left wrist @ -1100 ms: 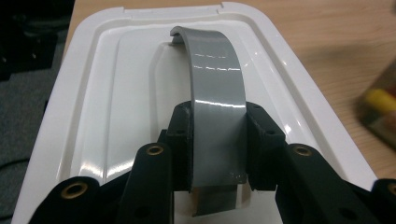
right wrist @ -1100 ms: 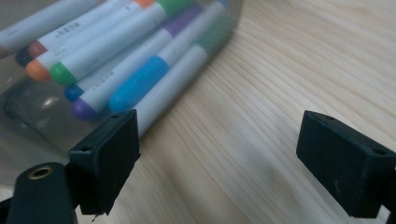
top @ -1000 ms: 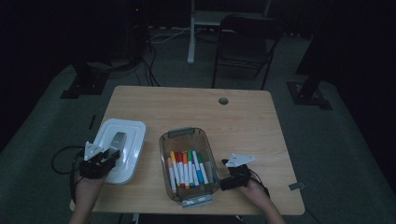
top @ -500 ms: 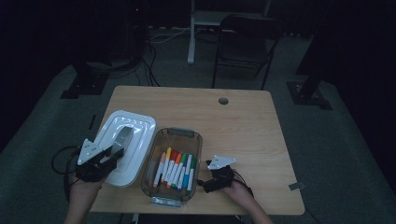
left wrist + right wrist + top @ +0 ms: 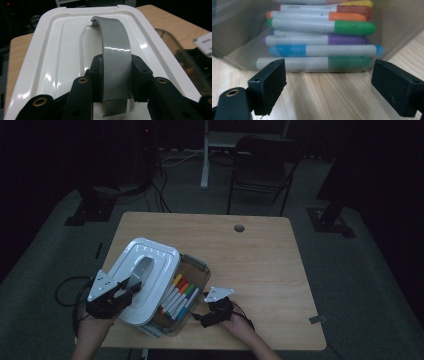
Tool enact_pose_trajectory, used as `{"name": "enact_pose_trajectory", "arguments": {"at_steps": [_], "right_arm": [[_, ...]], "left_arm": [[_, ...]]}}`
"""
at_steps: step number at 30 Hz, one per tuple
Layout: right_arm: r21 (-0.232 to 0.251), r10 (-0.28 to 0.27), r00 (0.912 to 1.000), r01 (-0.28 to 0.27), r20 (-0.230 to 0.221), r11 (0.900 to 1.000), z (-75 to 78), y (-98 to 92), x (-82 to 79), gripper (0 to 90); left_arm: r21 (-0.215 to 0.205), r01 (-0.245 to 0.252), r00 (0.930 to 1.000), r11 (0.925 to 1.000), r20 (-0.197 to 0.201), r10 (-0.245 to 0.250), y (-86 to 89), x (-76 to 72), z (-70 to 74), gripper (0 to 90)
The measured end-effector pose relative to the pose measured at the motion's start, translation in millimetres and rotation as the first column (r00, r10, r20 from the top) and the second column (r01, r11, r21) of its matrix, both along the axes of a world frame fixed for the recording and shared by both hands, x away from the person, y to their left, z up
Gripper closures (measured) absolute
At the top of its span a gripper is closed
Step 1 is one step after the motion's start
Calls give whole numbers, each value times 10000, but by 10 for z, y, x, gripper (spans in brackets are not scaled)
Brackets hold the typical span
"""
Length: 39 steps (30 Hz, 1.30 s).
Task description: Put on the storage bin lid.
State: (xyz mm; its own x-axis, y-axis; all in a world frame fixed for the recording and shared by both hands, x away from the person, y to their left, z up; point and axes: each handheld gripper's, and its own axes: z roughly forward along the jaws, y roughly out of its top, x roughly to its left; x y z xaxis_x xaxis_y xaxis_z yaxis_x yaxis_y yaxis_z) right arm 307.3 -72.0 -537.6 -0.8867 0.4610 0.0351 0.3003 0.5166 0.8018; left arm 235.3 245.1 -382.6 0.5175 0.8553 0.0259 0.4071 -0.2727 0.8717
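While left gripper [image 5: 117, 82] clamps grey handle [image 5: 115, 52] of white lid [image 5: 144, 277], lid hangs tilted over left part of clear bin [image 5: 192, 285], probably not seated. Right gripper [image 5: 329, 82] spread wide, empty, just beside bin's near wall; markers [image 5: 322, 40] inside bin.

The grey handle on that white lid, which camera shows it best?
The left gripper view: the grey handle arches close up, clamped by the left gripper. The high view shows it small; the right gripper view faces the markers.
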Motion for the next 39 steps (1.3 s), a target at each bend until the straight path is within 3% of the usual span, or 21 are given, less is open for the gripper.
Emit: {"name": "enact_pose_trajectory", "arguments": {"at_steps": [6, 15, 18, 21, 24, 27, 33, 36, 39], "right_arm": [[-153, -135, 9994, 140, 330, 9998, 22, -8, 1, 122], [-377, -1232, 9910, 1252, 521, 9914, 73, -529, 75, 122], [-198, -1923, 9799, 1935, 524, 9809, 96, -773, 105, 122], [66, -2658, 9630, 2658, 436, 9640, 117, -1010, 138, 125], [201, -3105, 9498, 3099, 375, 9505, 133, -1191, 145, 125], [155, -3286, 9439, 3282, 332, 9445, 124, -1293, 133, 125], [37, -3298, 9438, 3298, 189, 9440, 70, -1299, 128, 125], [-59, -3169, 9482, 3171, 203, 9484, 52, -1259, 129, 125], [-91, -3080, 9513, 3081, 158, 9513, 36, -1228, 128, 125]], "left_arm": [[-167, 743, 9971, 9971, -128, -745, -145, 11, -14, 682], [-114, 1476, 9879, 9890, -464, -1480, -393, 66, -112, 682], [-19, 1672, 9839, 9859, -639, -1670, -467, 100, -157, 682], [121, 1751, 9811, 9845, -858, -1734, -510, 149, -211, 682], [257, 1730, 9800, 9846, -1039, -1695, -519, 198, -270, 682], [173, 1720, 9784, 9849, -1193, -1688, -511, 236, -319, 682], [1, 1897, 9722, 9818, -1396, -1878, -543, 274, -367, 681], [194, 1881, 9733, 9820, -1374, -1837, -573, 256, -388, 681], [19, 1857, 9749, 9826, -1251, -1840, -555, 240, -413, 682]]}}
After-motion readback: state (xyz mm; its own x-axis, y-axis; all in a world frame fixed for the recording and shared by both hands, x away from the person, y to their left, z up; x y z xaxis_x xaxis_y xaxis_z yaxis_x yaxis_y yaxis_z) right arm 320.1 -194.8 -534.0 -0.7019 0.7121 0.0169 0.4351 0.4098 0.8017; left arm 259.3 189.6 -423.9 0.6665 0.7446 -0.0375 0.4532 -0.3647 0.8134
